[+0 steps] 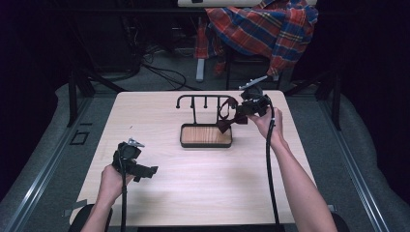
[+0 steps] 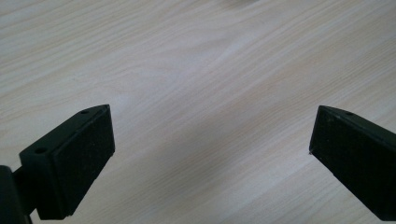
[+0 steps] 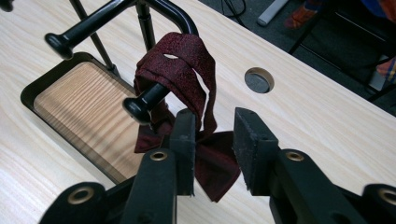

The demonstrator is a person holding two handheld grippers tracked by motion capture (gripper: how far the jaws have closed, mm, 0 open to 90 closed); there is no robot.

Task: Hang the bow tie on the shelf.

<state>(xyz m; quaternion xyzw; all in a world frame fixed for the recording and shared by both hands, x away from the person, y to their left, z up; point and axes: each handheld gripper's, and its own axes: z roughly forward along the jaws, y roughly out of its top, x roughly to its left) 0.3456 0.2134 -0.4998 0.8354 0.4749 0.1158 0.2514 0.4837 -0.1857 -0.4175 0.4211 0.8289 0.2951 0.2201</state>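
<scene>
Right gripper (image 3: 212,149) sits at the rack (image 3: 154,9), jaws partly apart around the maroon bow tie (image 3: 212,163) whose strap loops over a peg, perhaps just touching, while the left gripper (image 2: 210,154) hovers wide open, well apart.

**Where Things Were on the Table**

A rack (image 1: 205,101) stood near the back middle of the table (image 1: 203,183). Its tray (image 1: 205,136) sat in front, at the foot of its post. A bow tie (image 3: 187,93) hung on the rack's right peg, and part of it hung down over the tray's right end. The right gripper (image 1: 244,110) was just right of the rack, touching the tie. The left gripper (image 1: 145,171) was at the front left, well apart from the rack. A shirt (image 1: 263,29) lay on a chair behind the table.
</scene>
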